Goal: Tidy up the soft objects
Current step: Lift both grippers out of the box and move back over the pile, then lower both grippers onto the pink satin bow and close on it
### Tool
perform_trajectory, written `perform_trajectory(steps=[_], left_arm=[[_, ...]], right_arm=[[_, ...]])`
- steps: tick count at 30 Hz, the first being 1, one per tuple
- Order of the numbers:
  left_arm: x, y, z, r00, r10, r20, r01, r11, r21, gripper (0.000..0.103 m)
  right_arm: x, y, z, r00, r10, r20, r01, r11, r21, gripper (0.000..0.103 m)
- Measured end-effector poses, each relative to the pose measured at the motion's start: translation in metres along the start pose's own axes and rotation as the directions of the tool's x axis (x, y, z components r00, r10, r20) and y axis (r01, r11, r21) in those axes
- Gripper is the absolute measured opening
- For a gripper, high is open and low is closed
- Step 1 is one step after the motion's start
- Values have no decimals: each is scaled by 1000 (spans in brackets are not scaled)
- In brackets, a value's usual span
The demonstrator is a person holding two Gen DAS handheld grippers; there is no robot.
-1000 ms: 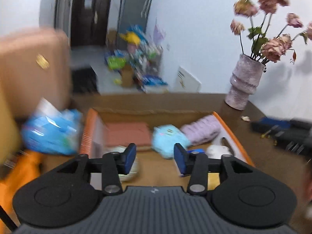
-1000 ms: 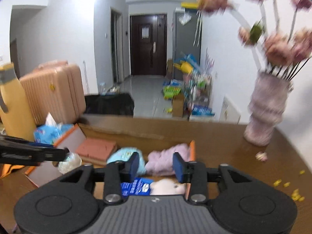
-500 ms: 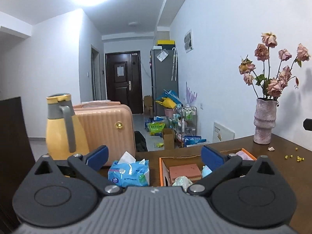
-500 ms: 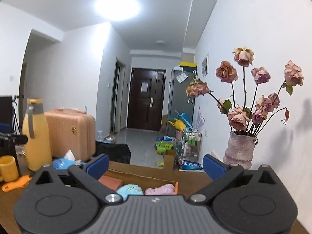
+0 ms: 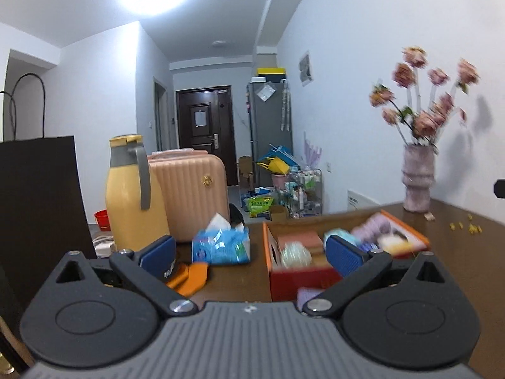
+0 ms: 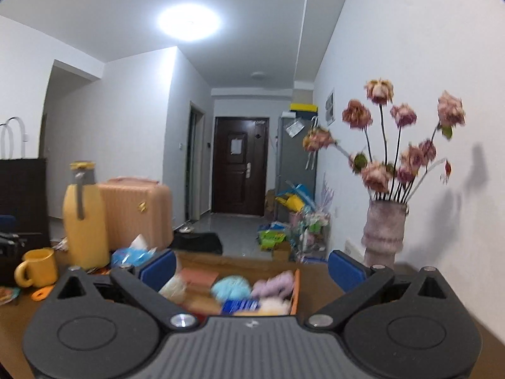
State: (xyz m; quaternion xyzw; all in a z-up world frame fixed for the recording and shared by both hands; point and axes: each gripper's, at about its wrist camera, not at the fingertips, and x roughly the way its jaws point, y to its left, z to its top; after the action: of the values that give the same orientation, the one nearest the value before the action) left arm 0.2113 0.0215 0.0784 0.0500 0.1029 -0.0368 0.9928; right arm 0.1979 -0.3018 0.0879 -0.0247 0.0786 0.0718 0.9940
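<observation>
Both grippers gape wide, holding nothing. Orange cardboard box [image 6: 296, 287] of soft items w/ blue fluffy ball [image 6: 232, 287] lies just ahead, between right gripper [image 6: 251, 268] fingers; for left gripper [image 5: 249, 252] it's ahead-right. Box runs away from fingers. Right looks nearer. Blue tissue pack [image 5: 221, 243], yellow jug [image 5: 132, 192] left; nothing blocks.

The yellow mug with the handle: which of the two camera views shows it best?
The right wrist view. There the yellow mug stands in plain sight at the left edge, on the table beside the tall yellow jug. The left wrist view shows the jug but no mug at all.
</observation>
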Motion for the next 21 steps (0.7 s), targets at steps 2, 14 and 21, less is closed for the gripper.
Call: perform_trajectory(steps=[2, 14, 21], left_arm=[[-21, -5, -20, 1000, -16, 7, 16, 1000, 15, 103], [-58, -14, -80, 997, -5, -79, 3, 1000, -27, 103], [-27, -28, -74, 993, -62, -101, 56, 996, -65, 103]], right_arm=[[-16, 7, -17, 1000, 18, -9, -18, 1000, -6, 103], [-64, 46, -100, 984, 106, -143, -103, 994, 29, 103], [-40, 32, -97, 986, 77, -148, -67, 995, 73, 101]])
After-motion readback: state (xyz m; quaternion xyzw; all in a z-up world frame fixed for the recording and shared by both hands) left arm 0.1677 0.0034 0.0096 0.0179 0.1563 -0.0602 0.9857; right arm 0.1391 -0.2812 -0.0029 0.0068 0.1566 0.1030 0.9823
